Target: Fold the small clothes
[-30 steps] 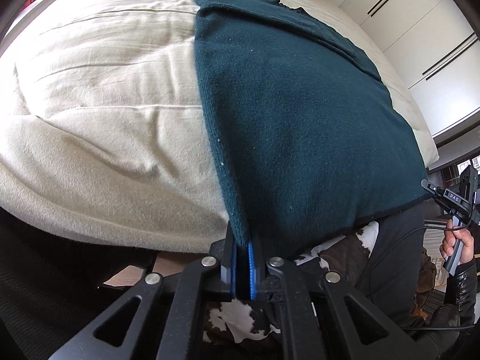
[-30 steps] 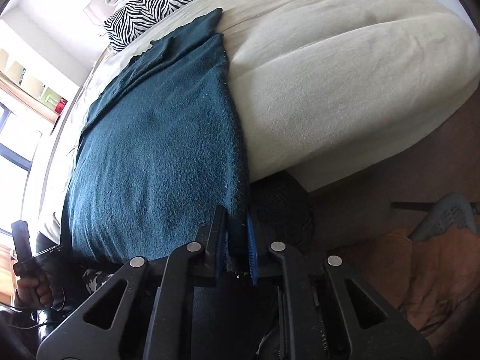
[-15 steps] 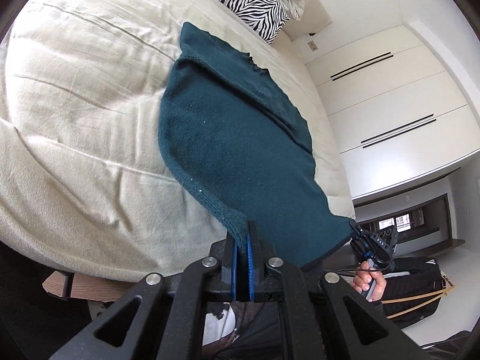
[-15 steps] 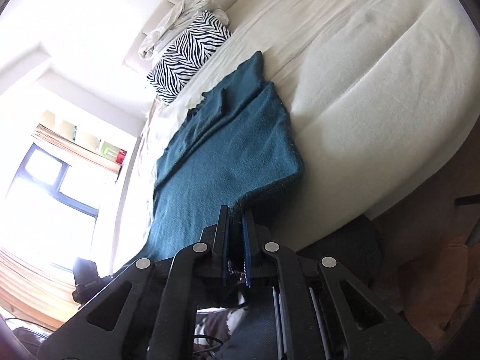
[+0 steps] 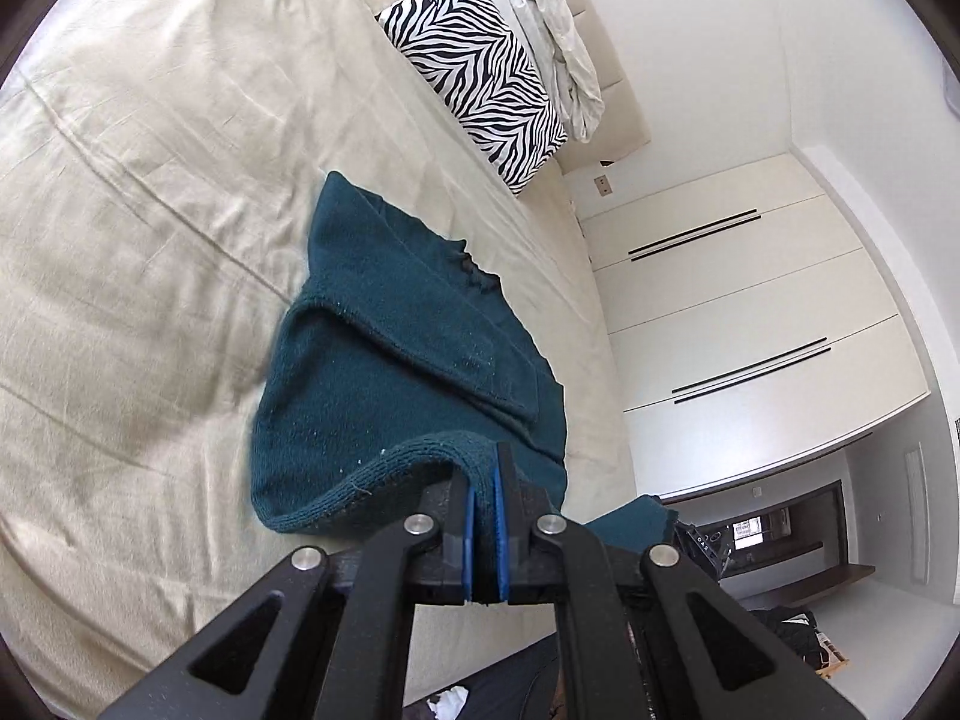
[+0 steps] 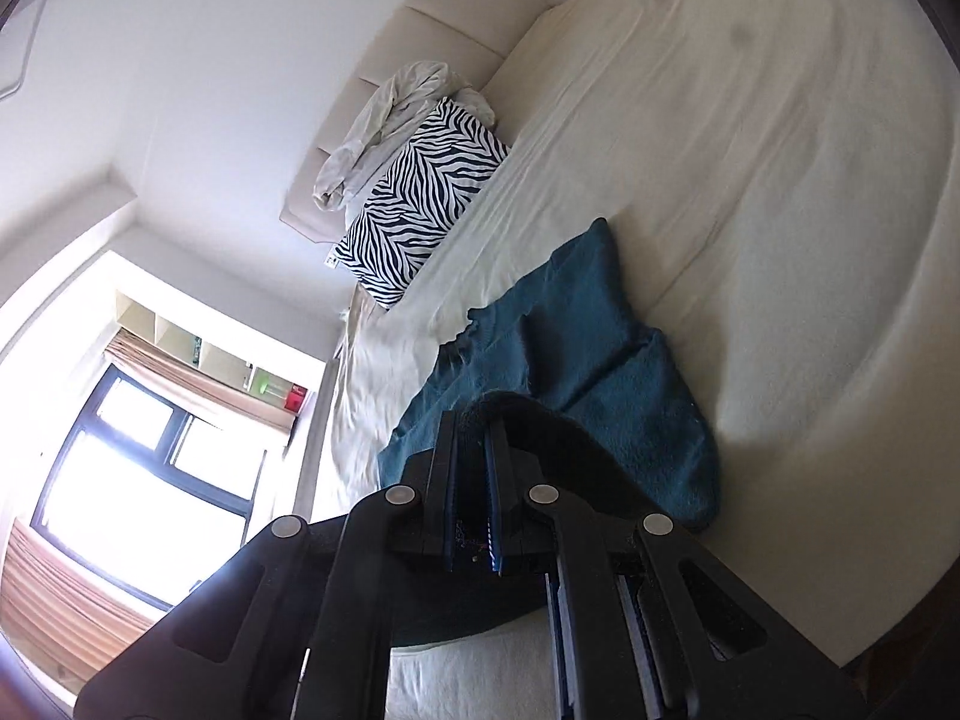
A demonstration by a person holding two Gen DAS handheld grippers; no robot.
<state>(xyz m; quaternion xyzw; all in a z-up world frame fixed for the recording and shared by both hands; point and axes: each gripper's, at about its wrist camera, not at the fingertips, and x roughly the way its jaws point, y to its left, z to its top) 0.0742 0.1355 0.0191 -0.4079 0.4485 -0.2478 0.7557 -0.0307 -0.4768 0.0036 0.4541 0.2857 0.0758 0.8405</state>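
A dark teal knitted garment lies on the cream bed. Its near hem is lifted and curls back over the part that lies flat. My left gripper is shut on one corner of that hem. My right gripper is shut on the other corner; the garment also shows in the right wrist view. Both grippers are above the bed, over the garment's near half. The far part of the garment, with a sleeve folded in, rests flat.
A zebra-print pillow and a crumpled pale cloth lie at the head of the bed. White wardrobe doors stand to the right of the bed. A window is on the other side.
Both grippers have risen and moved forward over the bed with the hem. The garment hung over the bed's edge before; now its near half is folded up and over.
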